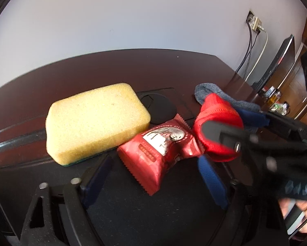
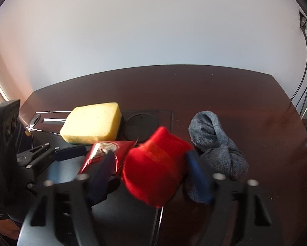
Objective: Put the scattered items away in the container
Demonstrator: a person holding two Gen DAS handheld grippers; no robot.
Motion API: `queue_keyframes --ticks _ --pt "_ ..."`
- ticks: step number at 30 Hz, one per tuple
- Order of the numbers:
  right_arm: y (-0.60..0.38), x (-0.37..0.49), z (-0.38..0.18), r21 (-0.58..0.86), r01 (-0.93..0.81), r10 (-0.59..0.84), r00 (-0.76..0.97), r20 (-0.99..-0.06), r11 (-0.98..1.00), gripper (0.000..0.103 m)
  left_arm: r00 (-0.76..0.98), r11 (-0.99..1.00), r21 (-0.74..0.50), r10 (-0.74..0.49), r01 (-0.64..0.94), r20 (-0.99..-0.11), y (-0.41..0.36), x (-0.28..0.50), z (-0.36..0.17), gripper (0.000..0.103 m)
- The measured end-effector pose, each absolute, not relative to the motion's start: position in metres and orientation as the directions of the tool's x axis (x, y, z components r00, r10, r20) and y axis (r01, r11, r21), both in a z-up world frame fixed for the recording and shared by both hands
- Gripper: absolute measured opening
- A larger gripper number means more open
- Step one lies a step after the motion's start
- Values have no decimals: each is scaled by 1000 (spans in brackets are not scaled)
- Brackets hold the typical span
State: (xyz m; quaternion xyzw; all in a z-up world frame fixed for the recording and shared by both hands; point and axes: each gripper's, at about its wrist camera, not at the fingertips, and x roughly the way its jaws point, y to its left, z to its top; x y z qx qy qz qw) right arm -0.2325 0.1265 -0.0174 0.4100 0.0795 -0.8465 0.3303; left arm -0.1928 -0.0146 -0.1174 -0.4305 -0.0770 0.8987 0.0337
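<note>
The left tongs [image 1: 153, 164] straddle the red snack packet [image 1: 160, 153], its long axis running from 11 to 5 o'clock between the blue pads; they look closed on its sides, though contact is hard to confirm. The right tongs [image 2: 151, 172] clamp the red sock bundle [image 2: 156, 166] at 12 o'clock. The yellow sponge [image 1: 96, 121] sits at 10 o'clock and the grey sock [image 2: 215, 143] at 2 o'clock on the tabletop [image 2: 194, 90]. No container shows.
</note>
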Motion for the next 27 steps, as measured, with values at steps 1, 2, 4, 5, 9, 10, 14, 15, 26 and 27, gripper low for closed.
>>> queue_keyframes --ticks 1,2,4,5,9,10,14,15,26,27 --pt "128 -233 -17 140 625 -497 -445 -745 -768 54 -626 -988 -152 122 -5 -770 -13 -193 -117 52" --pt "130 -232 -17 154 629 -509 -437 -742 -762 49 -625 -989 -150 125 -13 -771 -12 -192 -116 48" --pt "133 -231 -16 170 633 -526 -430 -734 -755 46 -623 -987 -157 138 -25 -770 -11 -191 -115 44" --pt "134 -230 -16 184 635 -537 -425 -729 -751 44 -625 -987 -158 142 -30 -767 -12 -190 -115 41" --pt "142 -225 -11 231 636 -581 -419 -697 -736 43 -639 -987 -157 149 -45 -755 -14 -182 -109 36" --pt "142 -223 -9 236 636 -586 -421 -692 -735 43 -642 -987 -156 150 -48 -751 -14 -180 -108 35" --pt "147 -217 -1 256 637 -610 -428 -667 -727 42 -659 -985 -165 157 -49 -736 -18 -172 -99 32" --pt "148 -215 1 260 637 -615 -430 -661 -726 42 -663 -985 -167 156 -47 -732 -19 -169 -97 32" --pt "154 -192 21 271 639 -635 -449 -629 -720 42 -678 -983 -171 170 -65 -715 -24 -152 -86 1" --pt "154 -191 21 270 637 -632 -449 -632 -722 42 -673 -983 -174 171 -63 -720 -24 -152 -88 1"
